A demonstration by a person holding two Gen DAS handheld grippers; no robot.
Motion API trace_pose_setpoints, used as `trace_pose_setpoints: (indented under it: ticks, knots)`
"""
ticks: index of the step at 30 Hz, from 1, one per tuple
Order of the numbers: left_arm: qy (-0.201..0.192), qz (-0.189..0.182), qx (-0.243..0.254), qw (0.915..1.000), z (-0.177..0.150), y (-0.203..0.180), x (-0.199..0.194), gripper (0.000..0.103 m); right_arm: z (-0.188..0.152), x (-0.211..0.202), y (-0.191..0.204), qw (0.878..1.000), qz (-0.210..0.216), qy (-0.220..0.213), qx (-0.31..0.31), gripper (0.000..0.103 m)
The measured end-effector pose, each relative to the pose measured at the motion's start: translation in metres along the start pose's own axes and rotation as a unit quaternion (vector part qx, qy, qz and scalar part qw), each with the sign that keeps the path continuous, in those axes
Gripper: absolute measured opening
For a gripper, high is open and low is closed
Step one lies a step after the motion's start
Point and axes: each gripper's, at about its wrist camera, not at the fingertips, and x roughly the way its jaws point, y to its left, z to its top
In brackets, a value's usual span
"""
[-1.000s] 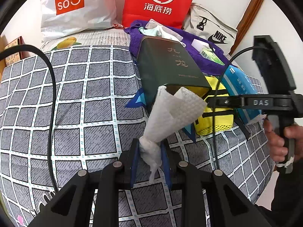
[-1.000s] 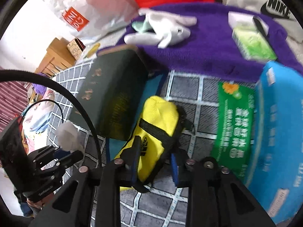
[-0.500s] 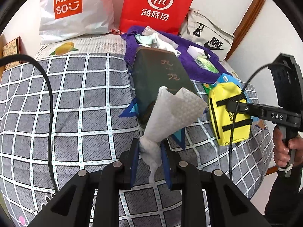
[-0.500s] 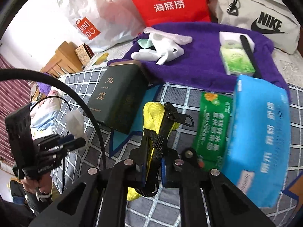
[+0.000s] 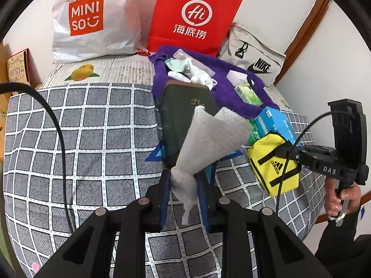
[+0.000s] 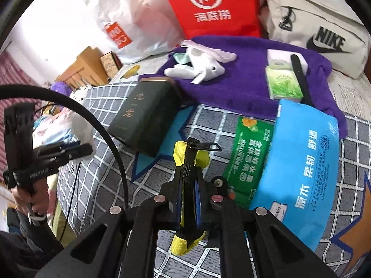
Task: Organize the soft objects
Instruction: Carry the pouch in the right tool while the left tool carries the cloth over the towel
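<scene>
— Grey checked bedspread [image 5: 92,127] covers the bed, and three bags lean on the white wall behind it: a white MINISO bag [image 5: 92,20], a red paper bag [image 5: 192,16] and a grey Nike bag [image 5: 252,60]. What lies by the dark green box [image 5: 183,115]?

— Behind the box spreads a purple towel [image 6: 243,85] with a white plush toy [image 6: 199,67] and a green tissue packet [image 6: 283,85] on it. To the box's right lie a green pack [image 6: 250,153] and, against that, a big blue pack [image 6: 303,162].

— And the left tool [image 5: 184,186]?

— Its blue-padded fingers pinch the twisted lower end of a white paper towel [image 5: 208,139] — the sheet fans upward in front of the box, clear of the bed.

— The right tool [image 6: 189,185]?

— Pressed nearly together on the black strap and thin edge of a yellow pouch [image 5: 273,164], right of the box. In the left wrist view the pouch hangs from that tool above the bedspread — a hand [image 5: 343,197] grips the handle at the bed's right edge.

— Anything else?

— A blue star shape [image 6: 160,146] shows on the bedspread under the box's near corner, and a black cable [image 5: 58,139] arcs across the left side.
</scene>
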Motion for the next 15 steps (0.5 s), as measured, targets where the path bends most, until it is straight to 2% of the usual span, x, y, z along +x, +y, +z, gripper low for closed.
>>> trace_pose_setpoints:
  ticks: [7, 15]
  knots:
    - [-0.011, -0.001, 0.015, 0.9998, 0.017, -0.011, -0.008, 0.022, 0.011, -0.017, 0.005, 1.0, 0.006, -0.023, -0.02, 0.009]
    - [-0.026, 0.002, 0.023, 0.9994, 0.051, -0.019, -0.011, 0.022, 0.032, -0.041, -0.014, 0.998, -0.009, -0.052, -0.017, 0.009]
